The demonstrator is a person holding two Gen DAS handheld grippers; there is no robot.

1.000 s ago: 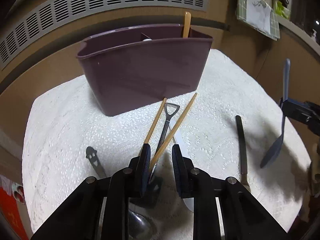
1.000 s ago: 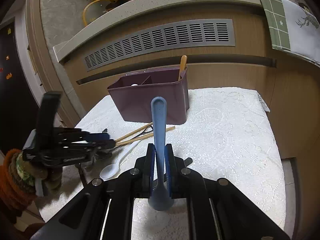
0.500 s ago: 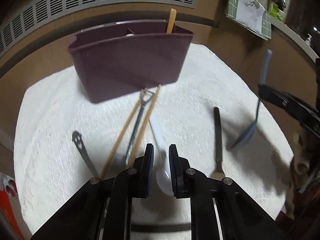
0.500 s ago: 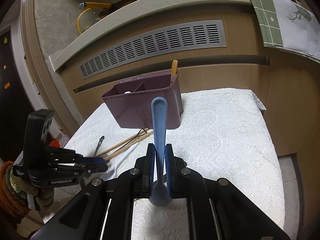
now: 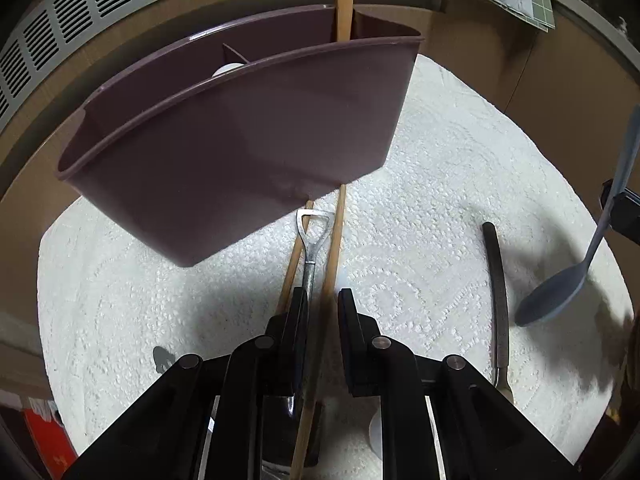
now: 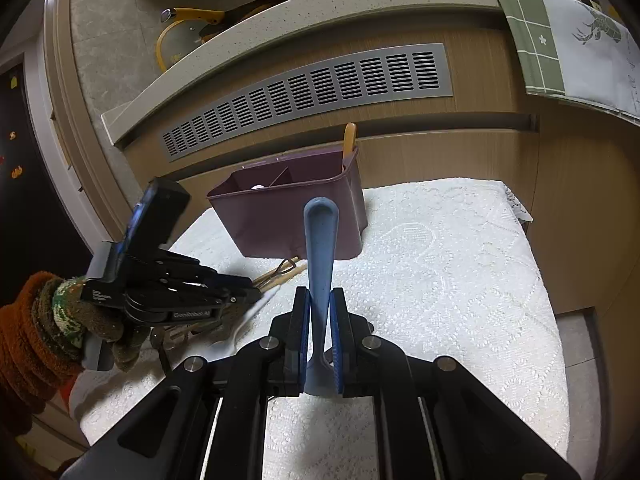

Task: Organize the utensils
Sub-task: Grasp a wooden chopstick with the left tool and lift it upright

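A maroon utensil caddy (image 5: 248,136) stands at the back of the white cloth, with a wooden handle (image 5: 344,4) sticking up from its right compartment. My left gripper (image 5: 322,304) is low over two wooden chopsticks (image 5: 334,248) and a steel shovel-handled spoon (image 5: 310,248); one chopstick runs between its fingers, which stand a little apart. My right gripper (image 6: 319,312) is shut on a blue spoon (image 6: 320,248), handle pointing up, held above the cloth; it also shows in the left wrist view (image 5: 560,292).
A black-handled fork (image 5: 496,280) lies right of the chopsticks. A small steel utensil (image 5: 162,358) lies at left. A white spoon (image 6: 256,308) lies under the left gripper (image 6: 240,296). A vented cabinet wall (image 6: 320,84) stands behind the caddy (image 6: 288,208).
My left gripper moved forward and down again over the chopsticks, closer to the caddy, with its jaws a bit wider. The right gripper with the blue spoon shifted slightly.
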